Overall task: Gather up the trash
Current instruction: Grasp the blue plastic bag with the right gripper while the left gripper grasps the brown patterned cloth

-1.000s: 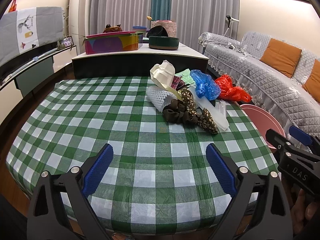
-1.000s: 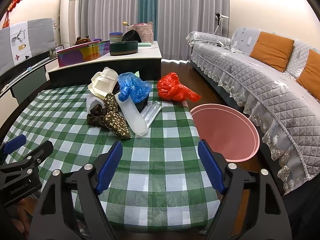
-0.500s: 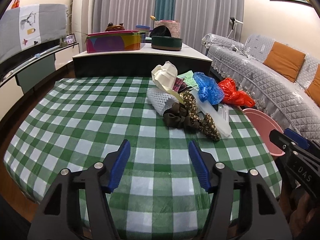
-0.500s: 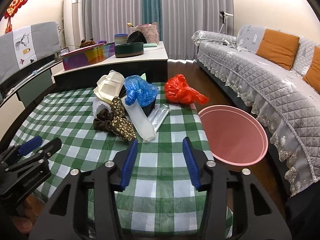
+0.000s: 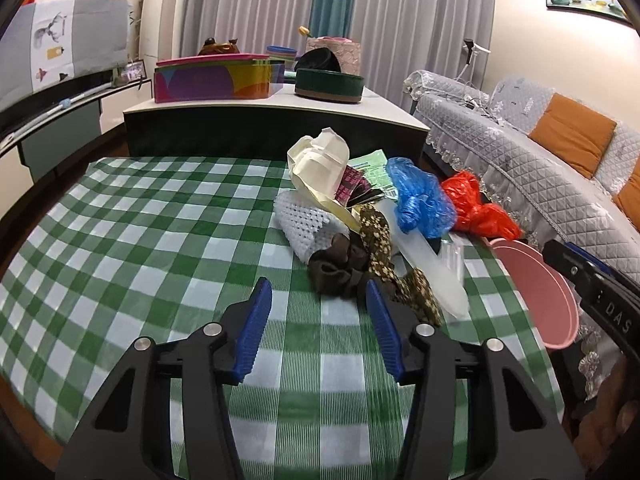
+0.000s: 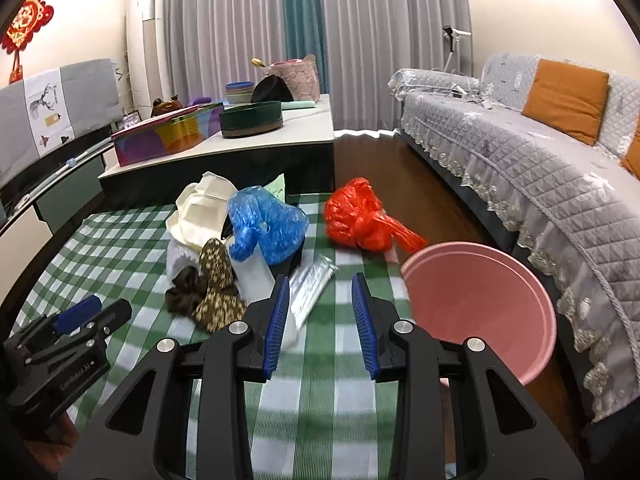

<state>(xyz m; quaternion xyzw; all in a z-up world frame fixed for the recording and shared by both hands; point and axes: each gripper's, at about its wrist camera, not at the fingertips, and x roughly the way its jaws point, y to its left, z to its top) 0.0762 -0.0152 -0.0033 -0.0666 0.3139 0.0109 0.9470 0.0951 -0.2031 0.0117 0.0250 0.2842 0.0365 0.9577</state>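
The left gripper [image 5: 318, 326] hangs low over the green-checked table [image 5: 132, 240], its blue-padded jaws parted by a moderate gap and holding nothing. The trash pile lies just ahead of it and slightly to its right: a white mesh foam sleeve [image 5: 306, 226], then a dark brown scrunchie [image 5: 338, 270] almost in line with the right jaw, with a floral cloth strip [image 5: 386, 258] draped beside it. Behind these stands a cream foam clamshell box [image 5: 320, 168]; further right sit a crumpled blue plastic bag [image 5: 422, 200] and a red plastic bag [image 5: 476, 208] near the table's edge.

The right gripper [image 6: 320, 316] is also part-open and empty — its jaws frame bare cloth, with a clear plastic wrapper [image 6: 310, 288] just ahead of the left jaw. A pink basin [image 6: 520, 308] sits off the table's right edge, beside the grey quilted sofa [image 6: 540, 168].
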